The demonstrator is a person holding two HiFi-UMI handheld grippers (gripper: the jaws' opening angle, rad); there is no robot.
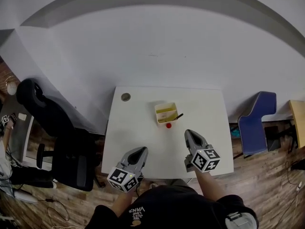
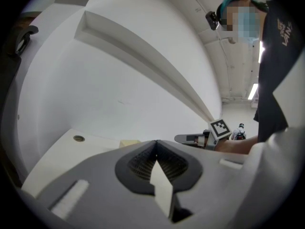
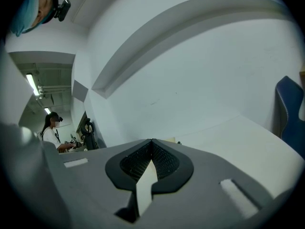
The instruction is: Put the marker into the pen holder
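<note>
A cream square pen holder [image 1: 165, 112] stands at the middle of the white table [image 1: 143, 128], towards the back. A thin black marker [image 1: 178, 116] slants at the holder's right rim; I cannot tell whether its end is inside. A small red object [image 1: 168, 125] lies just in front of the holder. My left gripper [image 1: 142, 150] hovers over the table's front left, shut and empty. Nearer the holder, my right gripper [image 1: 188, 132] sits shut and empty to the red object's right. Only the holder's top [image 2: 129, 142] shows past the shut left gripper [image 2: 156, 142]. The right gripper [image 3: 151, 141] is shut too.
A round cable hole [image 1: 126, 97] sits in the table's back left corner. A black office chair [image 1: 52, 128] stands left of the table and a blue chair [image 1: 257, 123] to its right. A white wall runs behind the table. A person stands far off in the right gripper view.
</note>
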